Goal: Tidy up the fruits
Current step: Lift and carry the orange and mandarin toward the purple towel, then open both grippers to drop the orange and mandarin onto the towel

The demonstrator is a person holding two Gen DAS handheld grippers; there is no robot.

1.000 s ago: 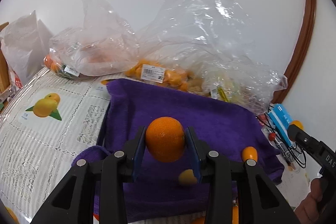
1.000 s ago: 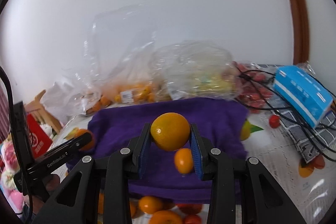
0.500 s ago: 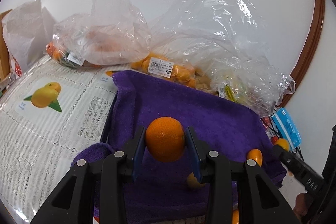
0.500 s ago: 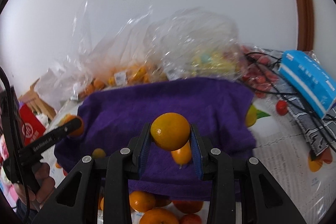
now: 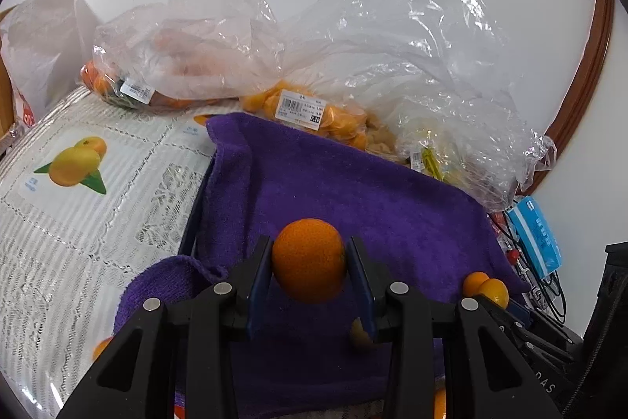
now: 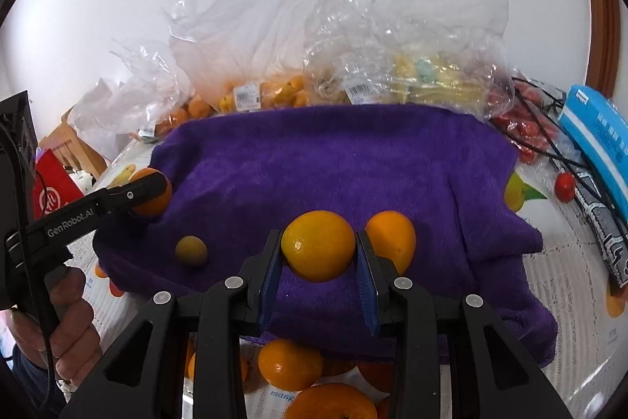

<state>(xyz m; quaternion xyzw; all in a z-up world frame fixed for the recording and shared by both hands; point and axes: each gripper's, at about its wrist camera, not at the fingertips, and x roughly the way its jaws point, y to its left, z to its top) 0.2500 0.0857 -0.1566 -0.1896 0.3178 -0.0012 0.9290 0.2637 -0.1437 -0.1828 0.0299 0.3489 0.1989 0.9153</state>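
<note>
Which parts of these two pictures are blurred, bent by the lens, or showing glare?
Left wrist view: sharp overall, the clear plastic bags glint, and the wooden trim curves from fisheye distortion. Right wrist view: softer, the bags smeared and hazy, while the gripped orange stays crisp with one small highlight.

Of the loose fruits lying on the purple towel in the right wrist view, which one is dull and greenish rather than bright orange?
The small round fruit at the towel's lower left. It is olive-yellow and smallest; the fruit beside the right claw is bright orange.
</note>
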